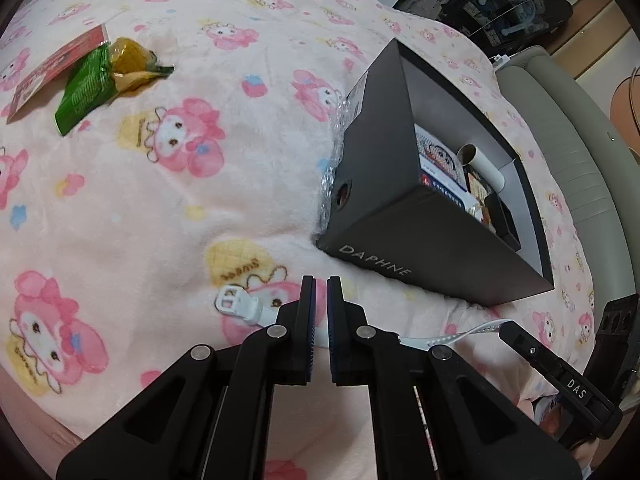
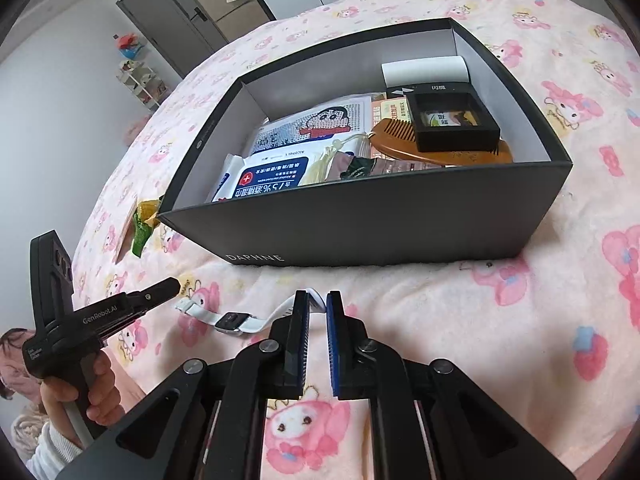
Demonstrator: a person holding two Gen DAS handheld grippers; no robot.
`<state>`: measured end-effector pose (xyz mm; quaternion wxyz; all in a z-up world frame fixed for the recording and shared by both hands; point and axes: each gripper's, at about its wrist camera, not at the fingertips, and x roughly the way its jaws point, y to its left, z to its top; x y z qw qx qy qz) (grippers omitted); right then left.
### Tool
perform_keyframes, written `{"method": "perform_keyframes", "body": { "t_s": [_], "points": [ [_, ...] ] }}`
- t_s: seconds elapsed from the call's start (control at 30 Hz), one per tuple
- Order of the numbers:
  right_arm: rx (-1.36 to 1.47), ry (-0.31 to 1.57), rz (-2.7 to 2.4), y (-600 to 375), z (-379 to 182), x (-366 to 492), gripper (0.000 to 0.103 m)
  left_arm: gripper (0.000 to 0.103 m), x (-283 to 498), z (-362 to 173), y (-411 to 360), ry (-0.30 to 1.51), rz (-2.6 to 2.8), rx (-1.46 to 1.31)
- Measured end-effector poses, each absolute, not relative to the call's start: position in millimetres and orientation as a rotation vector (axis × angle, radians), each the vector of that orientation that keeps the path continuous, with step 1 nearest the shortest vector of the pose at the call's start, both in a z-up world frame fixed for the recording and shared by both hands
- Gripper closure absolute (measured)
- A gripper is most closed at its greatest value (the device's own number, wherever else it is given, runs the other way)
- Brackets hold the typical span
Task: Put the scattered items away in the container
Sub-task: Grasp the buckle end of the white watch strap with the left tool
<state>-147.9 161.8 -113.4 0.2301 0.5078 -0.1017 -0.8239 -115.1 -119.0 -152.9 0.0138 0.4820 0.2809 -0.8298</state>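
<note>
Pink blanket (image 2: 460, 320) bears "DAPHNE" box (image 2: 380, 224); left gripper (image 1: 321, 292) and right gripper (image 2: 318, 300) narrowly parted, empty, beside watch (image 2: 232, 322).

box (image 2: 400, 232) 1 | watch (image 2: 232, 322) 1 | snack packets (image 1: 86, 88) maybe 2

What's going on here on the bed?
A person with a gripper in each hand is tidying loose items into a dark box on a pink blanket. The box already holds wipes, a comb and more. A white watch lies in front of it; the left gripper and right gripper are nearly closed beside it. Snack packets remain out.
</note>
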Motion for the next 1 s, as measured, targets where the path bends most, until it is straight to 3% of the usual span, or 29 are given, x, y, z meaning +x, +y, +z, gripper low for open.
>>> {"method": "perform_keyframes", "body": {
  "t_s": [0.1,0.17,0.3,0.5,0.6,0.67,0.7,0.77,0.8,0.83,0.9,1.0],
  "points": [
    [1.413,-0.271,-2.265,160.1,-118.4,-150.7,0.097,0.098,-117.2,-164.7,-123.6,0.967,-2.522,1.585],
    [1.448,-0.281,-2.25,161.1,-125.0,-151.3,0.096,0.09,-113.4,-177.7,-128.1,1.058,-2.452,1.645],
    [1.504,-0.315,-2.196,166.8,-134.1,-148.0,0.095,0.078,-103.5,-193.4,-127.1,1.074,-2.411,1.692],
    [1.531,-0.341,-2.113,171.3,-137.4,-142.4,0.072,0.064,-110.8,-212.8,-128.4,1.158,-2.365,1.707],
    [1.529,-0.369,-2.083,170.3,-139.8,-143.0,0.062,0.064,-117.2,-212.6,-129.5,1.18,-2.381,1.667],
    [1.545,-0.367,-2.094,168.0,-146.3,-146.0,0.06,0.064,-120.4,-211.0,-129.9,1.187,-2.399,1.631],
    [1.564,-0.368,-2.097,166.4,-152.0,-148.4,0.06,0.069,-121.2,-210.3,-129.5,1.176,-2.406,1.621],
    [1.598,-0.377,-2.102,163.6,-164.7,-153.6,0.06,0.089,-122.3,-208.3,-126.9,1.105,-2.423,1.62],
    [1.614,-0.385,-2.104,162.4,-171.7,-156.5,0.062,0.095,-121.9,-205.6,-124.9,1.059,-2.44,1.619],
    [1.611,-0.385,-2.124,162.0,-173.1,-157.2,0.076,0.099,-120.2,-200.0,-123.4,1.04,-2.463,1.605],
    [1.58,-0.336,-2.163,159.2,-166.1,-157.3,0.095,0.1,-116.7,-188.4,-120.3,1.003,-2.507,1.576],
    [1.493,-0.304,-2.169,155.3,-145.3,-154.6,0.1,0.101,-113.1,-164.4,-113.4,0.974,-2.579,1.529]
  ]
}}
